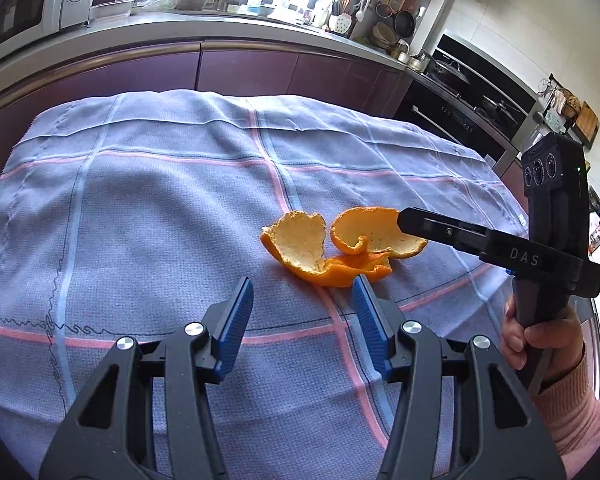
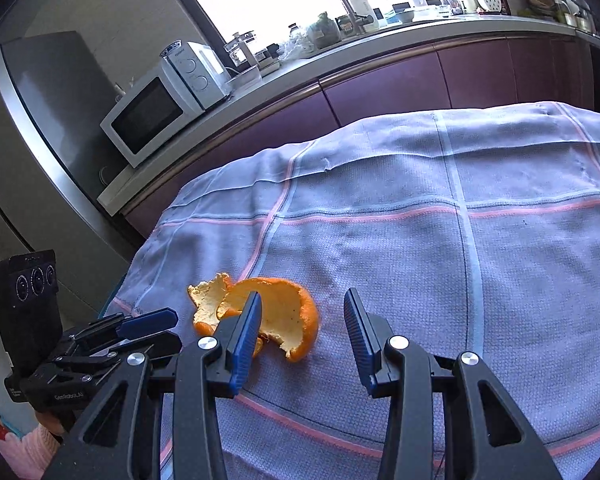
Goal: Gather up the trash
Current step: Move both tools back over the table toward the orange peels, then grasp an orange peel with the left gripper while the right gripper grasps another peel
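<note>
An orange peel (image 1: 331, 246) in curled pieces lies on a blue checked cloth (image 1: 160, 208) over the table. My left gripper (image 1: 301, 300) is open and empty, just short of the peel, with its right finger tip near the peel's near edge. In the left wrist view the right gripper (image 1: 403, 218) reaches in from the right over the peel's right piece. In the right wrist view my right gripper (image 2: 301, 312) is open, with its left finger in front of the peel (image 2: 288, 316). The left gripper (image 2: 156, 318) shows at lower left there.
A kitchen counter (image 1: 180, 26) with a microwave (image 2: 152, 120), a sink tap and several jars runs behind the table. Purple cabinet fronts (image 1: 252, 68) stand below it. A stove and oven (image 1: 459, 104) are at the right. A fridge (image 2: 40, 120) stands at the left.
</note>
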